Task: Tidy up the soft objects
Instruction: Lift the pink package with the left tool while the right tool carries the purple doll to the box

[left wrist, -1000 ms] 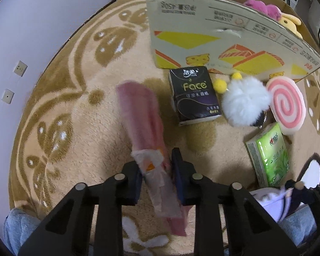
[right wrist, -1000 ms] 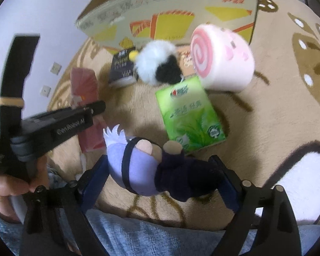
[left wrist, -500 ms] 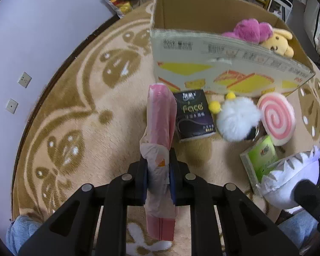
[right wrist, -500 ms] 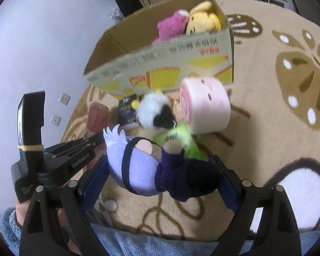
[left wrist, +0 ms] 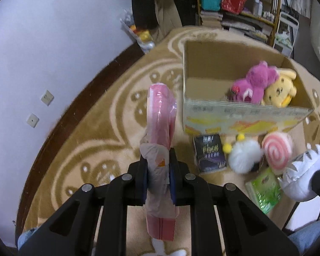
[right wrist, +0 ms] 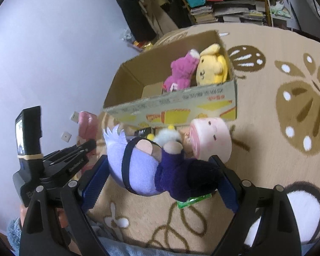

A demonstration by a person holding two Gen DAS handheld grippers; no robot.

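**A:** Left wrist view first: what is the left gripper [left wrist: 158, 178] doing?

**B:** Its jaws are clamped on a pink packet [left wrist: 161, 128], which stands upright above the rug [left wrist: 96, 140], left of the cardboard box [left wrist: 245, 117]. A pink plush [left wrist: 253, 83] and a yellow plush [left wrist: 278, 90] lie at the box's right end, so I'd carry the packet over the near wall and release it at the bare left end, low, so it doesn't tip out.

**A:** And the right wrist view?

**B:** The right gripper [right wrist: 160, 177] is closed on a purple doll [right wrist: 160, 168], held crosswise above the rug, short of the box [right wrist: 181, 108]. I'd lift it clear of the rim before letting go, and stagger the two drops so the grippers don't collide.
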